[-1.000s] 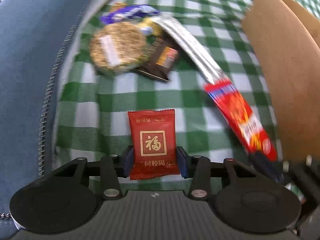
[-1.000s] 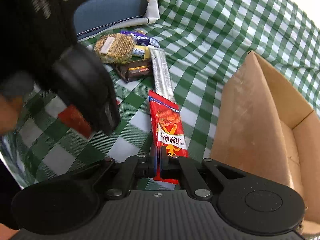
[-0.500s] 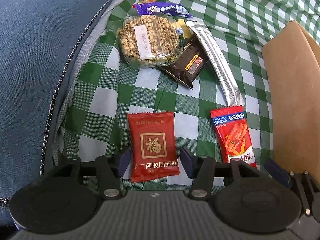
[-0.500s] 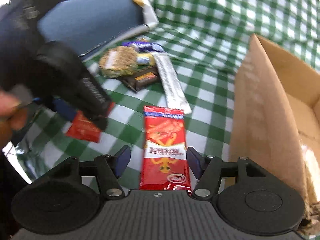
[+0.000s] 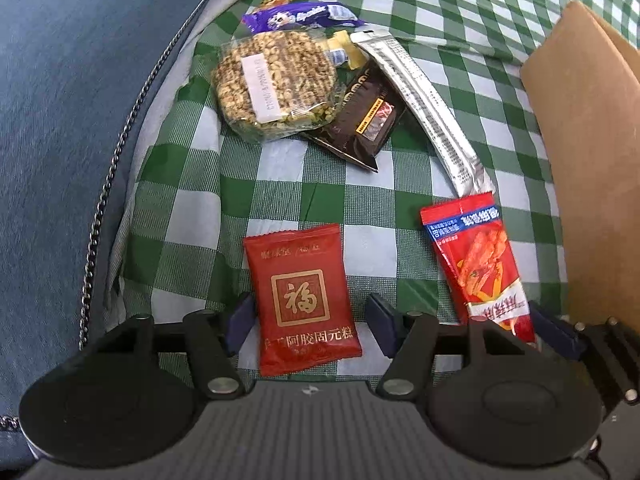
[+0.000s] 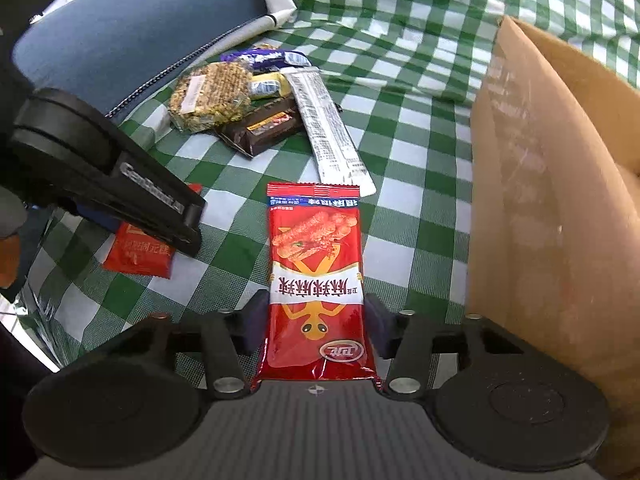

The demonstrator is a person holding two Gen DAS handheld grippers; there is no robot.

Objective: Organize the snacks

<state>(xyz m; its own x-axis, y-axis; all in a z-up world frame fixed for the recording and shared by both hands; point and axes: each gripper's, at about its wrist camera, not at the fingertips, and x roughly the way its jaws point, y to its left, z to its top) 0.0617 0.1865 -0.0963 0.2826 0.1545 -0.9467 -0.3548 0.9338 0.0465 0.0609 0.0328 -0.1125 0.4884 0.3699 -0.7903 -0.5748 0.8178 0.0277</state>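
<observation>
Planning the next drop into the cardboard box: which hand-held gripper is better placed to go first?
Right hand-held gripper: its jaws are closing around the long red snack packet, and the cardboard box stands right beside it. The left hand-held gripper straddles the square red packet, farther from the box.

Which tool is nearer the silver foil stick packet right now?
Right. The right tool straddles the long red packet whose top touches the silver foil stick packet; the left tool sits around the square red sachet, farther aside.

Glossy plastic red snack wrapper; matt woven checked tablecloth; rough brown cardboard box.
</observation>
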